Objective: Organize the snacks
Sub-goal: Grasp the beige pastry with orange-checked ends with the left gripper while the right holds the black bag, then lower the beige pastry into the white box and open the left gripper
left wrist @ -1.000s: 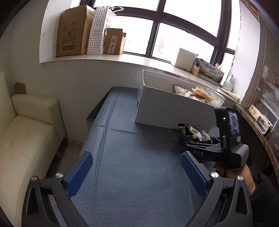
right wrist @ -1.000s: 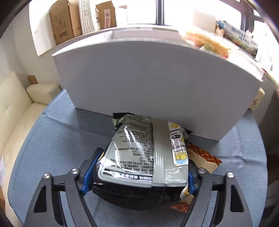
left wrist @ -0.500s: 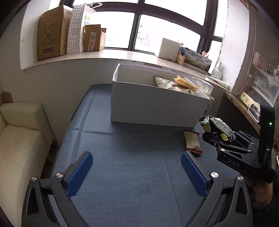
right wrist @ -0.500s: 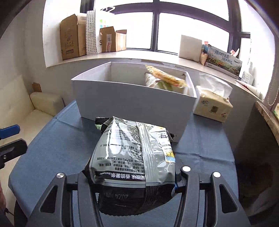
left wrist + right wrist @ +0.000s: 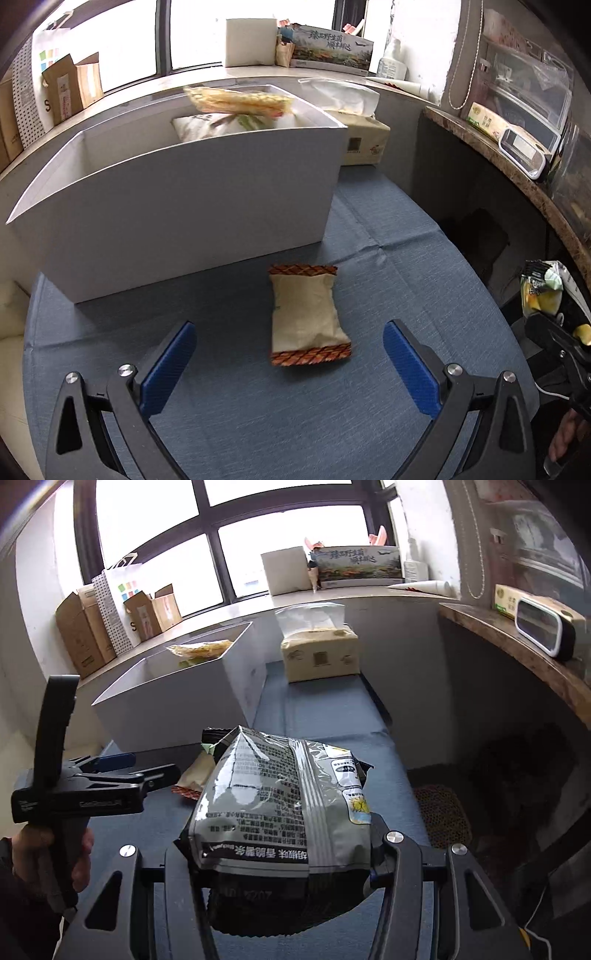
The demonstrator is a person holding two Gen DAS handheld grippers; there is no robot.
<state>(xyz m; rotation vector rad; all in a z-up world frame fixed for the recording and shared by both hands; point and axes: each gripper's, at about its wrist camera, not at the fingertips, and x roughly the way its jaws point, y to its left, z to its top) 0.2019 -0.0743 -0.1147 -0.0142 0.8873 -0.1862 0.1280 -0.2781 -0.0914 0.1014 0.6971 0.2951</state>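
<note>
My left gripper [image 5: 290, 363] is open, low over the blue cloth, with a cream snack packet [image 5: 304, 314] with orange ends lying flat between and just ahead of its blue fingers. A white box [image 5: 184, 210] stands behind the packet and holds several snack bags [image 5: 240, 103]. My right gripper [image 5: 280, 856] is shut on a large silver-grey snack bag [image 5: 284, 797], held above the table to the right of the box [image 5: 173, 698]. In the right wrist view the left gripper [image 5: 122, 771] shows at the left, beside the cream packet [image 5: 195, 771].
A tissue pack [image 5: 319, 653] sits at the table's far end beside the box. The windowsill holds cardboard boxes [image 5: 92, 635] and a white carton [image 5: 251, 40]. A marble counter [image 5: 517, 162] with a small device runs along the right. A cream sofa lies left.
My left gripper has swung right and down to face the cream packet. My right gripper has lifted the silver-grey bag off the table and drawn back to the right.
</note>
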